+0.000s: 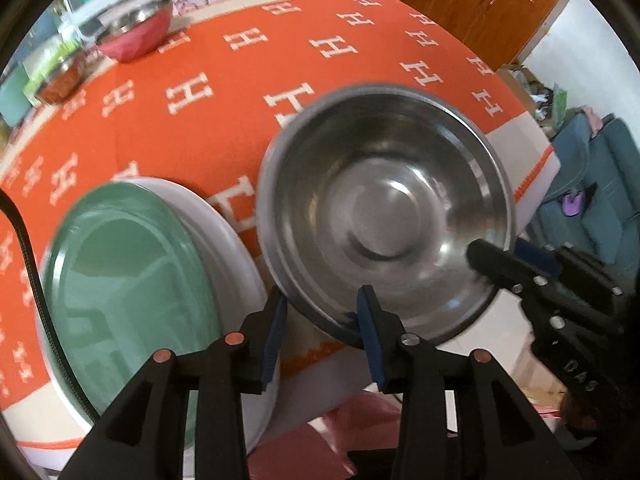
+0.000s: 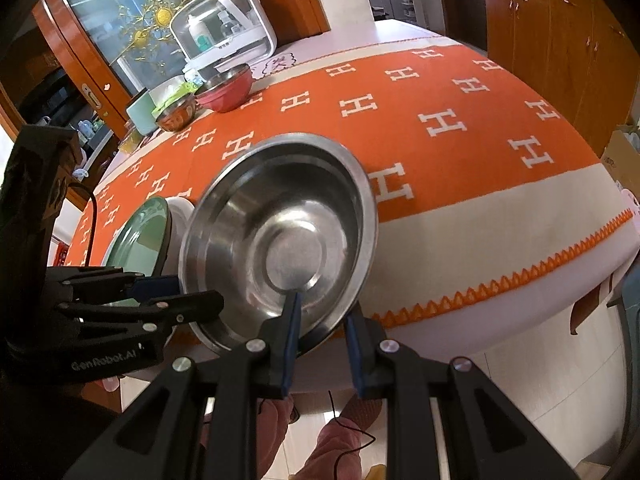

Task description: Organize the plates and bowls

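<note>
A large steel bowl (image 1: pixel 384 216) is tilted up near the table's front edge; it also shows in the right wrist view (image 2: pixel 280 236). My left gripper (image 1: pixel 322 312) straddles its near rim, jaws apart, one finger inside and one outside. My right gripper (image 2: pixel 322 320) likewise has one finger inside the bowl and one outside its rim, with a gap. In the left wrist view the right gripper (image 1: pixel 516 256) reaches in from the right. A green plate (image 1: pixel 128 280) lies on a white plate (image 1: pixel 224 232) left of the bowl.
A red bowl (image 2: pixel 226 88) and a smaller steel bowl (image 2: pixel 176 114) stand at the table's far left, next to a white appliance (image 2: pixel 224 36). The orange patterned tablecloth (image 2: pixel 460 120) covers the table. Wooden cabinets (image 2: pixel 560 32) stand beyond it.
</note>
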{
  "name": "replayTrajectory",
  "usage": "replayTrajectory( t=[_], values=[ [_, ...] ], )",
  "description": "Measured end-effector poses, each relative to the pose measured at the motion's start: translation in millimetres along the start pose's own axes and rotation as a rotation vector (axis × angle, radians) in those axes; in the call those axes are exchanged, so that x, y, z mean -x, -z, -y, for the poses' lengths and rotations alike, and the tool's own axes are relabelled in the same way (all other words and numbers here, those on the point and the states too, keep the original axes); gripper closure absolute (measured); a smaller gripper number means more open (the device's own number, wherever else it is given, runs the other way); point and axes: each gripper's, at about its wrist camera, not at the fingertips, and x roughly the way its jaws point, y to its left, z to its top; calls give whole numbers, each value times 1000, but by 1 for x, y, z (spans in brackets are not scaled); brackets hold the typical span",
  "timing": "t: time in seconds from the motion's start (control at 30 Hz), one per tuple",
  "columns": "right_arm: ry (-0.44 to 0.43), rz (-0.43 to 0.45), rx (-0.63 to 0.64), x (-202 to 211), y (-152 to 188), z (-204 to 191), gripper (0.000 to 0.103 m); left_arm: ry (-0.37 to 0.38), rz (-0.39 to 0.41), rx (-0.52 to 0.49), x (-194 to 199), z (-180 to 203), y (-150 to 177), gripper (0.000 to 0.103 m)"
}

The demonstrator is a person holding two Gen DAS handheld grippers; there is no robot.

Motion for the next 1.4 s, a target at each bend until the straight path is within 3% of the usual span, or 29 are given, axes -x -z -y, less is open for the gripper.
replayTrajectory(
  t=[0.2,0.47,0.7,0.9,1.07,1.4],
  values=[
    [14,25,-21,7,-5,4,81,-30,52,8,20,-8,0,57],
    [36,57,-65,15,-17,9,80,-58,129,57,56,-28,-3,50],
    [48,103,-85,24,-33,4,67,-103,201,92,92,-55,-5,40],
    [66,145,-69,30,-56,-19,52,-154,239,88,121,-83,-11,32],
    [59,165,-49,27,-74,-45,49,-197,255,86,141,-111,-17,25],
    [3,188,12,5,-126,-113,44,-286,264,120,178,-188,-30,22]
  ],
)
